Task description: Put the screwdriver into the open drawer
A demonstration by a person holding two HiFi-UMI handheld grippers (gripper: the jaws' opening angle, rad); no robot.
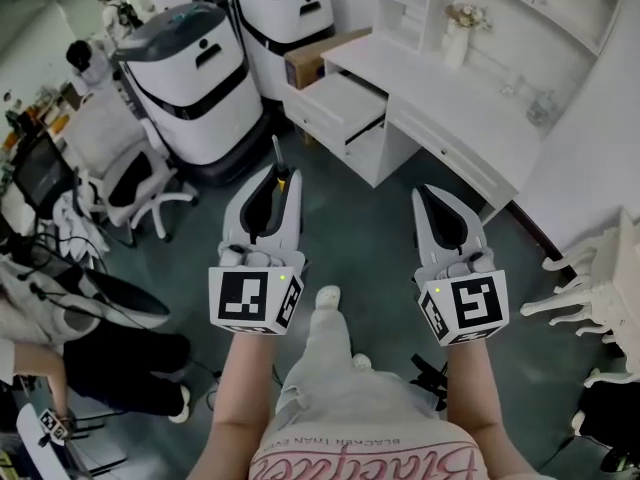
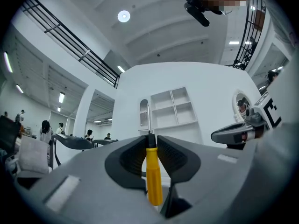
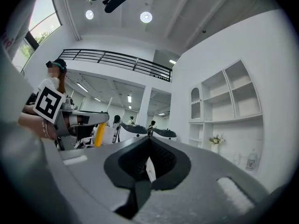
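Observation:
The screwdriver (image 1: 279, 167) has a yellow handle (image 2: 153, 176) and a thin metal shaft that sticks out past the jaw tips. My left gripper (image 1: 280, 180) is shut on it, held out level over the floor. In the left gripper view the gripper (image 2: 150, 137) pinches the black collar above the handle. The open drawer (image 1: 335, 103) juts from the white desk (image 1: 470, 103), ahead and a little right of the left gripper. My right gripper (image 1: 426, 196) is held beside it, jaws closed with nothing between them; its own view shows the gripper (image 3: 149, 139) with the tips meeting.
Two big white-and-black machines (image 1: 190, 78) stand left of the desk, with a cardboard box (image 1: 312, 58) behind the drawer. An office chair (image 1: 140, 183) and seated people are at the left. White chairs (image 1: 600, 278) stand at the right. A vase (image 1: 458, 36) sits on the desk.

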